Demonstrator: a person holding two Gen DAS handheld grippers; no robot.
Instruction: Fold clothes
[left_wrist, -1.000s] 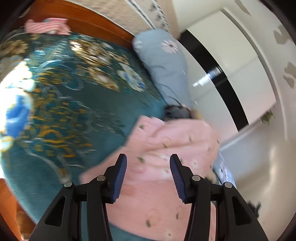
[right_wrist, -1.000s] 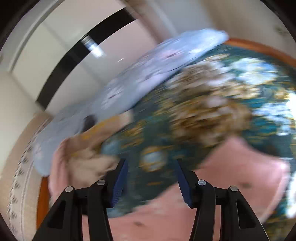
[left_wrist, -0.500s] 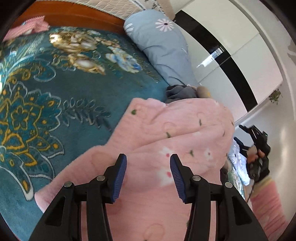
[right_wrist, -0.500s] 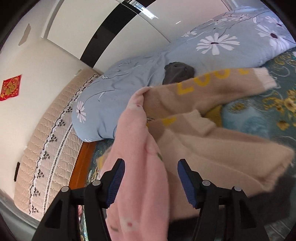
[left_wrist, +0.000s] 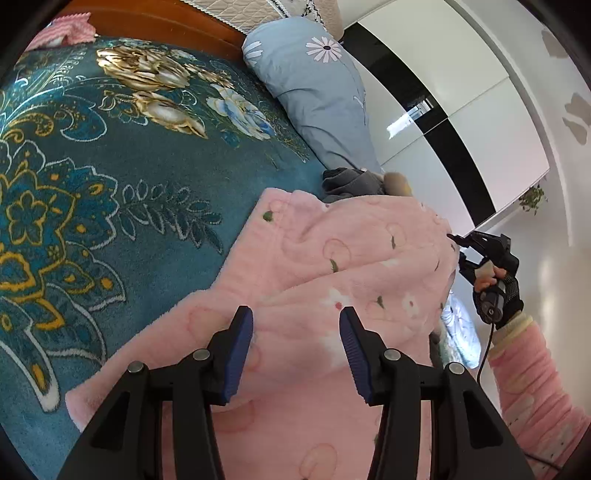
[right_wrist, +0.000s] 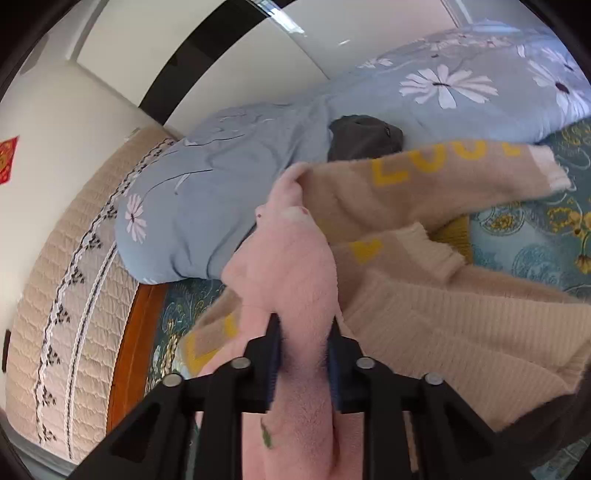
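A fluffy pink garment (left_wrist: 325, 280) with small fruit prints lies rumpled on the teal flowered bedspread (left_wrist: 110, 177). My left gripper (left_wrist: 296, 350) hovers open just above its near part, holding nothing. My right gripper (right_wrist: 303, 354) is shut on a bunched fold of the pink garment (right_wrist: 291, 266), which rises between its fingers. The right gripper also shows in the left wrist view (left_wrist: 480, 254), at the garment's far right edge, held by a hand in a pink sleeve.
A beige sweater (right_wrist: 443, 295) with yellow letters lies spread under and beyond the pink fold. A dark grey garment (right_wrist: 364, 138) rests against the blue daisy pillows (right_wrist: 229, 192). A wooden headboard edge (right_wrist: 129, 350) and padded wall are left. A pink striped cloth (left_wrist: 62, 31) lies far back.
My right gripper has closed on the fold of pink garment that stood between its open fingers half a second ago. The left gripper stays open, its view nearly unchanged.
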